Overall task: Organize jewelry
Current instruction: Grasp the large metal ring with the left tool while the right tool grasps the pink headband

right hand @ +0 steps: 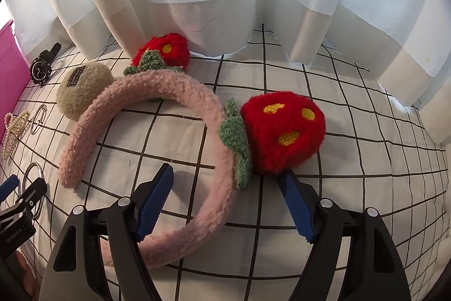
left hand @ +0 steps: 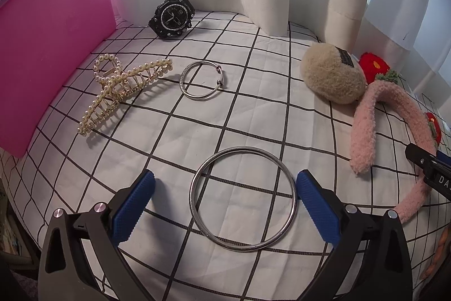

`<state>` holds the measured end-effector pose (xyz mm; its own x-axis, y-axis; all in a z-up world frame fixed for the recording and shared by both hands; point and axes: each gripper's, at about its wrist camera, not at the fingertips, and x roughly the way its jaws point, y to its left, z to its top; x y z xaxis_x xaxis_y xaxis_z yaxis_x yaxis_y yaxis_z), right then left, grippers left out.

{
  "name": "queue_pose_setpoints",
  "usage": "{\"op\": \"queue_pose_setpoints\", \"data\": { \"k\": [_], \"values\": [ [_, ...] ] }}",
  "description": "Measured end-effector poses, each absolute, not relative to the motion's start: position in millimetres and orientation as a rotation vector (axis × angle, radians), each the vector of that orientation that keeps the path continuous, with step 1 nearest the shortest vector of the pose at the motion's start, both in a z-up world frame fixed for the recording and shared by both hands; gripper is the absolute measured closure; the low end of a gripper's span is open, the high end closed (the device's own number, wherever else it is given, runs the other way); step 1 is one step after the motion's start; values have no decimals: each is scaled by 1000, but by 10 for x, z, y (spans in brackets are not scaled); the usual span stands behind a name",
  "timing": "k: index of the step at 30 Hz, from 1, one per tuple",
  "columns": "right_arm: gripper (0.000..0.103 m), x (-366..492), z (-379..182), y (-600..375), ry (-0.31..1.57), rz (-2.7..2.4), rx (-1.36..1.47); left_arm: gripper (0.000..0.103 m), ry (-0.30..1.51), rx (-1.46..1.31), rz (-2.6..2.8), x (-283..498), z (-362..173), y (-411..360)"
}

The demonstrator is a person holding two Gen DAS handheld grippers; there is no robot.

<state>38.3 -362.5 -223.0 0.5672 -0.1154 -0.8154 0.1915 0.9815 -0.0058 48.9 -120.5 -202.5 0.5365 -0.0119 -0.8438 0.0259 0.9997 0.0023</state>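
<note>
Your left hand-held gripper (left hand: 225, 188): jaws wide, a large silver bangle (left hand: 243, 199) lying flat between them, untouched. Your right hand-held gripper (right hand: 225, 182): jaws wide, straddling the pink fuzzy headband (right hand: 180, 148), pads clear of it. Beyond, on the checked cloth (left hand: 253, 109): small bracelet (left hand: 202, 80), pearl hair claw (left hand: 124, 86), black watch (left hand: 172, 16), beige pouf (left hand: 332, 75), pink box (left hand: 50, 47).

Black grippers, ribbed blue fingers (left hand: 317, 209), silver screws.

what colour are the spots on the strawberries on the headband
Yellow spots on the red strawberry; right wrist view shows it best.
</note>
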Motion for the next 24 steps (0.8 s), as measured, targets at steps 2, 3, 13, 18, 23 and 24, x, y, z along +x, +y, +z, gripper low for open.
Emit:
{"op": "queue_pose_setpoints", "data": {
  "k": [2, 3, 13, 18, 23, 24],
  "values": [
    [30, 385, -2238, -3605, 943, -177, 83, 5, 1001, 12, -16, 464, -2023, -1203],
    [30, 366, -2238, -3618, 940, -168, 88, 6, 999, 11, -14, 449, -2024, -1206],
    [85, 249, -2184, -3674, 909, -157, 80, 32, 966, 13, -37, 328, -1979, -1249],
    [91, 170, -2144, -3714, 870, -133, 120, 32, 968, 2, -38, 308, -1965, -1227],
    [91, 80, -2067, -3775, 836, -112, 158, 32, 953, -10, -40, 264, -1890, -1199],
    [91, 59, -2050, -3797, 830, -110, 164, 32, 946, -11, -39, 262, -1865, -1196]
  ]
}}
